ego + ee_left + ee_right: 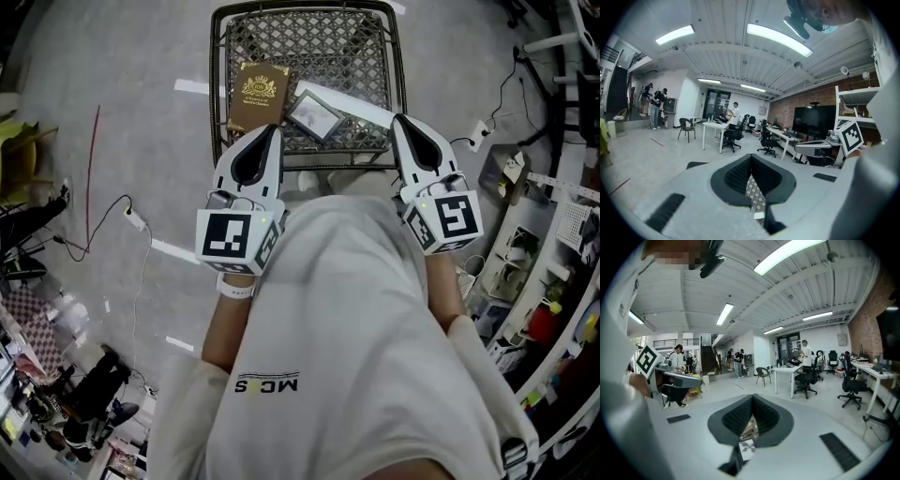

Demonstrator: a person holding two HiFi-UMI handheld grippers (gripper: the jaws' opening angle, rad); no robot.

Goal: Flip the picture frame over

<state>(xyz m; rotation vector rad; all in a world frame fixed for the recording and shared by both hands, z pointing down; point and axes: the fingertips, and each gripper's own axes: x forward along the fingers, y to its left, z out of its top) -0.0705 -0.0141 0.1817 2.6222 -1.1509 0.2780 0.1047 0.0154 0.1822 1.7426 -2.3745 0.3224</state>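
Black pads: meeting at the tips on both sides, nothing pinched between them
Left gripper: sitting closed and empty, tip hanging over the near edge of the table
Right gripper: same deal — closed on nothing, pointing at the table too
Picture frame: lying flat on the mesh table, just ahead of the two tips and between them, touching neither
Progress: honestly can't tell which face is showing, so it's fitting both a frame waiting to be turned and one already turned and let go
Brown book: sitting just left of the frame, showing a gold crest, lettering too small to read
Shirt print: reading roughly "MC_S" upside down — the yellowish letter isn't legible
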